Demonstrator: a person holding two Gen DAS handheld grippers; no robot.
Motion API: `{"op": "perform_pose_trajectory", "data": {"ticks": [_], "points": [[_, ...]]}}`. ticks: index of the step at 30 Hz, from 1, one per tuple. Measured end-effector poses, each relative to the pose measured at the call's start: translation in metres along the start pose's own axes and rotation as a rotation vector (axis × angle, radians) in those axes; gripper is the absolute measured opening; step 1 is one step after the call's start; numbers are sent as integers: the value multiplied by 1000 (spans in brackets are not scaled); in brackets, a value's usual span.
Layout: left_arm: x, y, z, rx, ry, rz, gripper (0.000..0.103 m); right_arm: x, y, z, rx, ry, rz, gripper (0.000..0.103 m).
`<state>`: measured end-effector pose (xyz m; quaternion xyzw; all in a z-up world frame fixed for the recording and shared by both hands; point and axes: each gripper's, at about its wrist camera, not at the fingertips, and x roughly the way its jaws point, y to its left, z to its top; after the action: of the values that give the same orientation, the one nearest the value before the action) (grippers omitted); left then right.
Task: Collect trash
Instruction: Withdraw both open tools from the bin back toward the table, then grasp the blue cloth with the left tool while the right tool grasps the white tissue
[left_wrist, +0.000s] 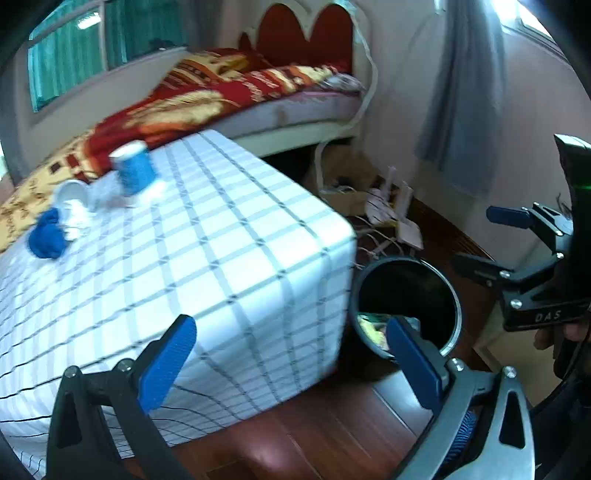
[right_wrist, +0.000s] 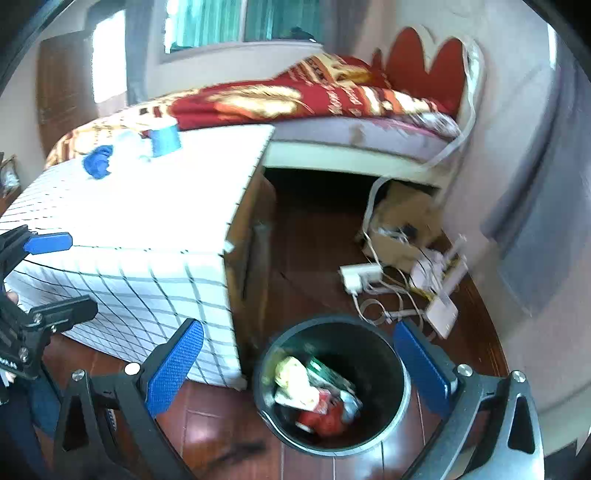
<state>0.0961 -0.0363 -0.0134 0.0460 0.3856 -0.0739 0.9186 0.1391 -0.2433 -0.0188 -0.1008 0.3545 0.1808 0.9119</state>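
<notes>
A black round bin (right_wrist: 397, 373) stands on the wooden floor beside the table, with wrappers and a red can (right_wrist: 325, 419) inside. My right gripper (right_wrist: 297, 365) hangs open right above the bin (left_wrist: 448, 295), nothing between its fingers. My left gripper (left_wrist: 291, 365) is open too, over the table's near corner. On the checked tablecloth (left_wrist: 229, 266) at the far end stand a blue paper cup (left_wrist: 133, 167), a tipped white cup (left_wrist: 71, 192), crumpled white tissue (left_wrist: 105, 195) and a crumpled blue wad (left_wrist: 48, 236). The blue cup (right_wrist: 165, 138) and blue wad (right_wrist: 98, 160) also show in the right wrist view.
A bed (left_wrist: 258, 92) with a red and yellow blanket lies behind the table. On the floor by the wall are a cardboard box (right_wrist: 402, 229), a power strip (right_wrist: 360, 275) and tangled white cables (right_wrist: 399, 299). A grey curtain (left_wrist: 461, 96) hangs at the right.
</notes>
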Motion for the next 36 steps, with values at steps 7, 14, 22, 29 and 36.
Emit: {"op": "perform_pose_trajectory", "data": {"ticks": [7,14,22,29,36], "points": [[-18,71,-4,-101,-47,109,103,9,49,47,-37,-76,93,103],[-30,156,-19,-232,-70,204,103,32,99,83,-52,-89,196,103],[-19,225,-19,-294,-85,284,93,62,150,122,-85,-77,259,103],[7,266,-1,-309,-101,309,92,108,192,168,-110,-71,349,93],[39,304,21,-350,-97,292,88,162,216,202,-120,-25,363,81]]}}
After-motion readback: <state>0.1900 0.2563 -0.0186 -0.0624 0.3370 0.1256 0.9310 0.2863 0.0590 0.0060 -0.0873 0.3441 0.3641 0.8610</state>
